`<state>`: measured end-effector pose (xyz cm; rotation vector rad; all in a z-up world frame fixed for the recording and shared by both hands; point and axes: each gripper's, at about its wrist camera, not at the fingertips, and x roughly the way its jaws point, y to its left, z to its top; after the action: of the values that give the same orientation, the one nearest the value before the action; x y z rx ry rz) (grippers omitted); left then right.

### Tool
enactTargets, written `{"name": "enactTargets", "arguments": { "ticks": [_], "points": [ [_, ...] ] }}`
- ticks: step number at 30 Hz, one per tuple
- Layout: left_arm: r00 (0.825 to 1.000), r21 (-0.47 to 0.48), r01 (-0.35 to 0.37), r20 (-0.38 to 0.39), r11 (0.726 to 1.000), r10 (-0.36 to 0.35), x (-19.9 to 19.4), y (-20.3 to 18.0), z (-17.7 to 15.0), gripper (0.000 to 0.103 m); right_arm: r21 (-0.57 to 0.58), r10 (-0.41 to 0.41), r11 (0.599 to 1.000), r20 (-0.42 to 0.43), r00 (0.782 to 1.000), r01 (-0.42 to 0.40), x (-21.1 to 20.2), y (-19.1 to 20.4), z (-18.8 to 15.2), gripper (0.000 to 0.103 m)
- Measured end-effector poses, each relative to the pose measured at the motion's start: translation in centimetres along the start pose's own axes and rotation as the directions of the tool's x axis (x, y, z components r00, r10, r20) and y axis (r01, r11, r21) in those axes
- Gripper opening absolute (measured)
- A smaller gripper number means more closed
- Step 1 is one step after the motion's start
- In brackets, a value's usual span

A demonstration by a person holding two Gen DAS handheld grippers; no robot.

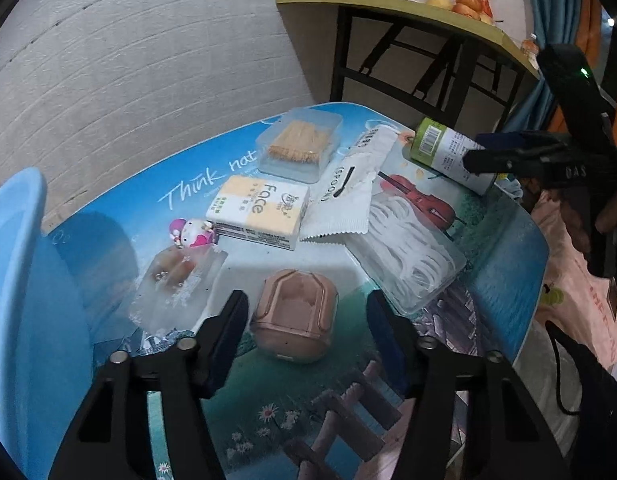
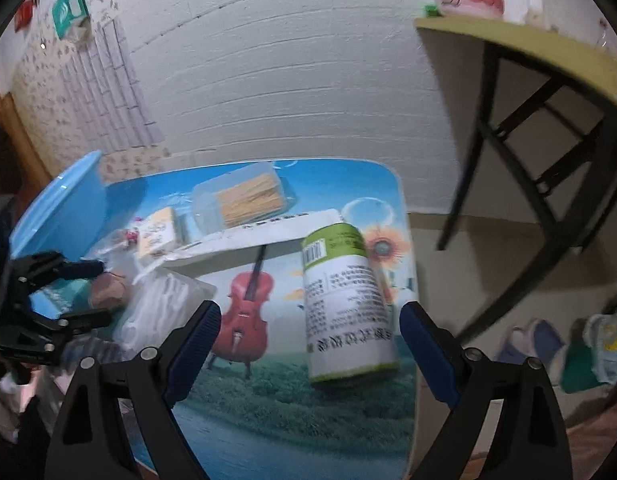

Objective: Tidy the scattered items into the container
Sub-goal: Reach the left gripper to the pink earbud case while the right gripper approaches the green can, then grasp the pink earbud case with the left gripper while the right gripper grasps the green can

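A pink plastic case (image 1: 294,314) lies on the picture-printed table (image 1: 504,248), between the open fingers of my left gripper (image 1: 306,322). A blue basin (image 1: 16,280) stands at the table's left edge. My right gripper (image 2: 310,338) is open around a green-and-white canister (image 2: 344,304) lying on its side; the canister also shows in the left wrist view (image 1: 448,152). Other items: a tissue pack (image 1: 258,210), a toothpick box (image 1: 300,144), a white spoon packet (image 1: 340,196), a floss-pick box (image 1: 408,256), a Hello Kitty toy (image 1: 192,232) and a clear bag (image 1: 176,284).
A yellow-topped side table (image 1: 408,12) with black legs stands behind, holding jars and fruit. A white brick wall (image 2: 288,80) runs along the back. Pink bedding (image 1: 580,320) lies to the right of the table.
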<state>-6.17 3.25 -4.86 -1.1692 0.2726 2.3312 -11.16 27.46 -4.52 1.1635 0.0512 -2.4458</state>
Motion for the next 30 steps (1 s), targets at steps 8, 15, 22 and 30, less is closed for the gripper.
{"name": "enactTargets", "arguments": {
  "ticks": [8,15,22,30],
  "points": [
    [1.000,0.020,0.010,-0.020,1.000,-0.009,0.7,0.1,0.0,0.053,-0.052,-0.017,0.999,-0.032,0.999,0.015,1.6,-0.5,0.3,0.093],
    [1.000,0.024,0.002,-0.025,1.000,-0.001,1.5,-0.1,0.3,0.053,-0.086,-0.023,0.996,-0.050,0.999,0.018,3.2,-0.6,0.6,0.090],
    [1.000,0.029,-0.002,-0.010,1.000,0.002,1.5,-0.1,0.3,0.044,-0.100,-0.024,0.995,-0.072,0.997,0.016,4.9,-1.1,0.8,0.071],
    [1.000,0.004,-0.022,0.018,1.000,0.022,1.5,-0.1,0.2,0.044,-0.096,-0.042,0.995,-0.019,0.999,0.039,4.6,-1.1,0.3,0.048]
  ]
}}
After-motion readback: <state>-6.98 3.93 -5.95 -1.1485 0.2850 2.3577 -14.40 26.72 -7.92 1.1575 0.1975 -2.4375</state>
